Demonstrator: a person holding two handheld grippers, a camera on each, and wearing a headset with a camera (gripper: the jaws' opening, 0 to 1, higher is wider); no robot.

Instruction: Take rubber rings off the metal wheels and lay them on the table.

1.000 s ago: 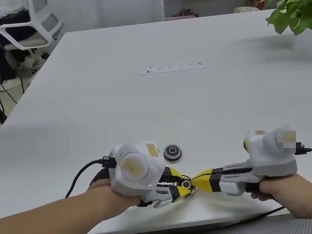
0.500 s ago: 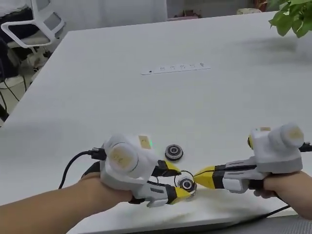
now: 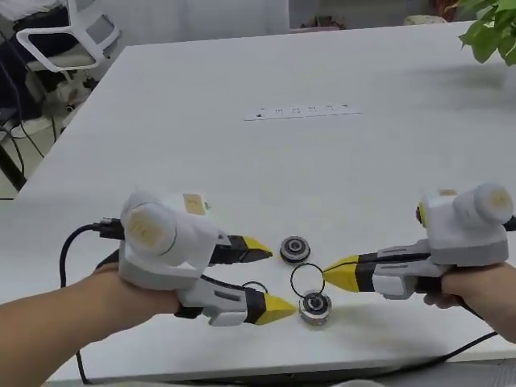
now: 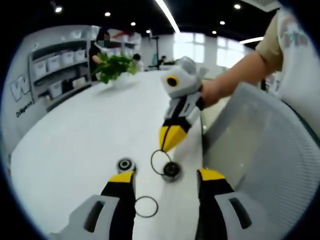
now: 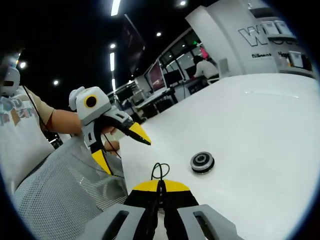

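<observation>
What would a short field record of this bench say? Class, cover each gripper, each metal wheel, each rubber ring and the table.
Left gripper: open, holding nothing
Right gripper: shut on rubber ring
Near wheel: on table, right beside the held ring
Far wheel: on table, apart from both grippers
Loose ring: flat on table, between the left jaws
Table: white

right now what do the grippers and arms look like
Both the left gripper and the right gripper have round-capped white bodies, black jaws with yellow tips and a trailing black cable. The forearms are bare, the sleeve short and light.
</observation>
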